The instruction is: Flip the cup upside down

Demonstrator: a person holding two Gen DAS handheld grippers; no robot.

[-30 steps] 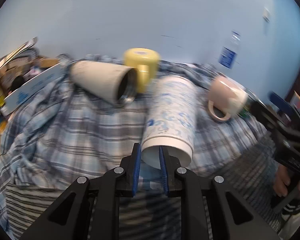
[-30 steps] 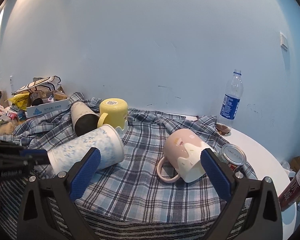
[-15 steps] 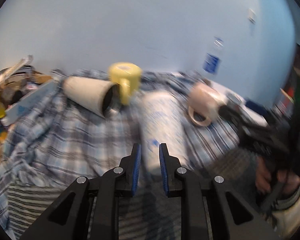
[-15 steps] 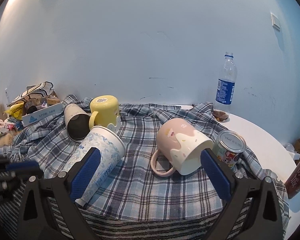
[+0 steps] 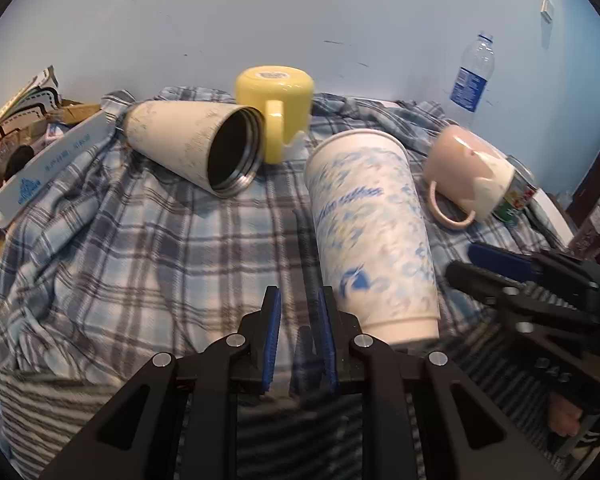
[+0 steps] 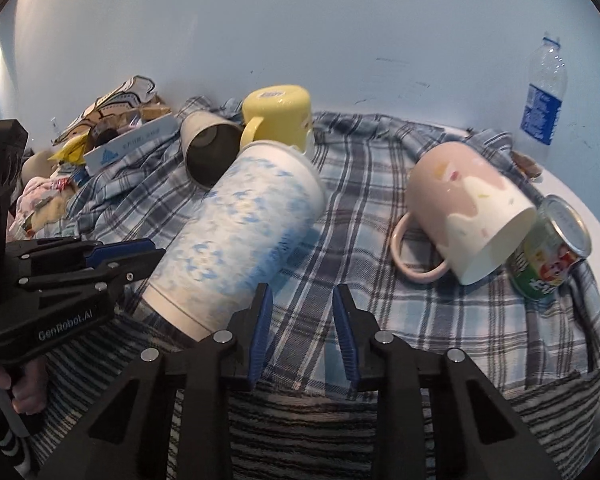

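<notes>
Cream tumbler [image 5: 192, 148]: on its side, mouth open, on plaid cloth [image 5: 140, 248]. Yellow mug [image 5: 275, 100]: inverted, behind it. Left gripper [image 5: 299, 332]: jaws slightly parted, holding nothing. Blue-patterned cup [image 5: 374, 232]: lying tilted just right of it, narrow end nearest. Pink mug [image 6: 466, 210]: on its side, against can [image 6: 550, 252]. Right gripper [image 6: 302, 328]: jaws apart, empty.
</notes>
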